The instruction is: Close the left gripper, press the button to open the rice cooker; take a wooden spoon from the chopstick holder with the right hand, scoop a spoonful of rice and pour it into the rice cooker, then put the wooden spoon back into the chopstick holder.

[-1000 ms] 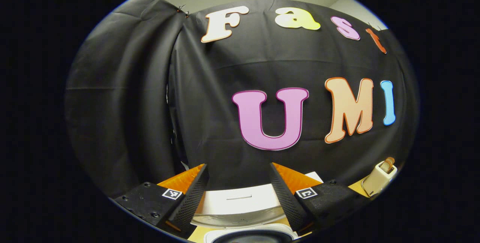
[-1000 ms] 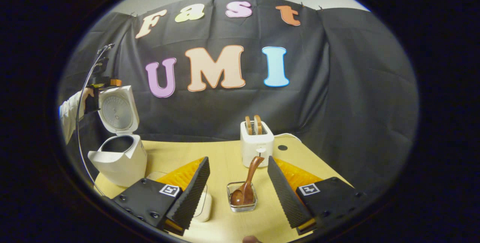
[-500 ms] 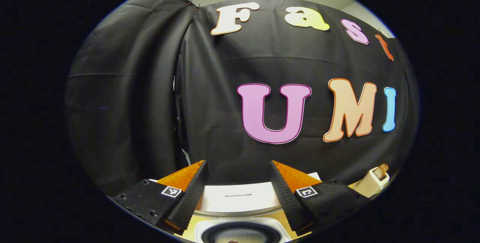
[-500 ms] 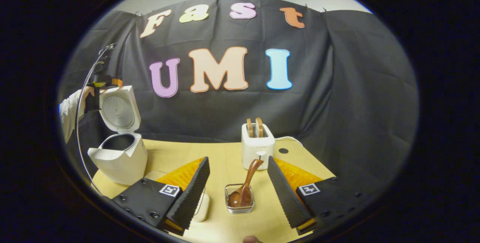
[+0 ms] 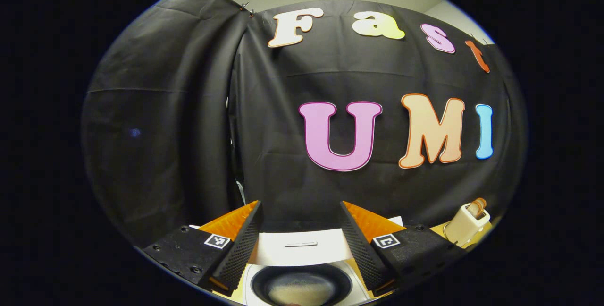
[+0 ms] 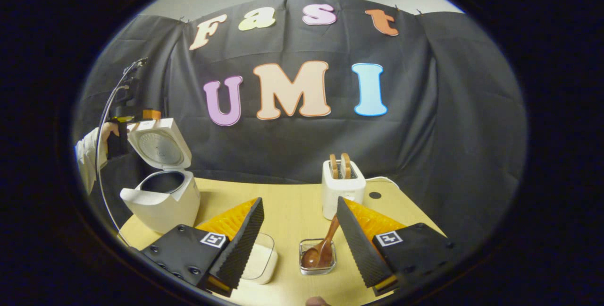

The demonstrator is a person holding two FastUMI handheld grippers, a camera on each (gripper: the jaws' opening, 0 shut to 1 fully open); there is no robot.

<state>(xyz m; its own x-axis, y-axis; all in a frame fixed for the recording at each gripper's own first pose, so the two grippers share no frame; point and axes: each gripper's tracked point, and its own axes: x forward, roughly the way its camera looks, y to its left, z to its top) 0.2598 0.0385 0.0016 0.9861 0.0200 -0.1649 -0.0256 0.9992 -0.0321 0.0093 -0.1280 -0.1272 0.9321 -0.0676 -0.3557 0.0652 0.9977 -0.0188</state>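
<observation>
In the right gripper view a white rice cooker (image 6: 163,199) stands open at the table's far left, its lid (image 6: 159,147) raised. A hand in a white sleeve (image 6: 87,152) holds my left gripper (image 6: 141,116) at the lid's top edge. A wooden spoon (image 6: 323,249) leans in a small glass holder (image 6: 318,263) just left of my right finger. My right gripper (image 6: 299,202) is open and holds nothing. In the left gripper view my left gripper (image 5: 300,209) is open above the lid edge (image 5: 302,247) and the dark inner pot (image 5: 302,288).
A white toaster (image 6: 343,188) with two slices stands at the back of the wooden table (image 6: 288,202); it also shows as the toaster (image 5: 467,223) low on the right. A clear container with a white filling (image 6: 262,261) sits partly behind my left finger.
The right gripper's view has swung left, so the spoon holder and toaster now sit farther right. In the left gripper view more of the cooker's pot has come into sight below the fingers.
</observation>
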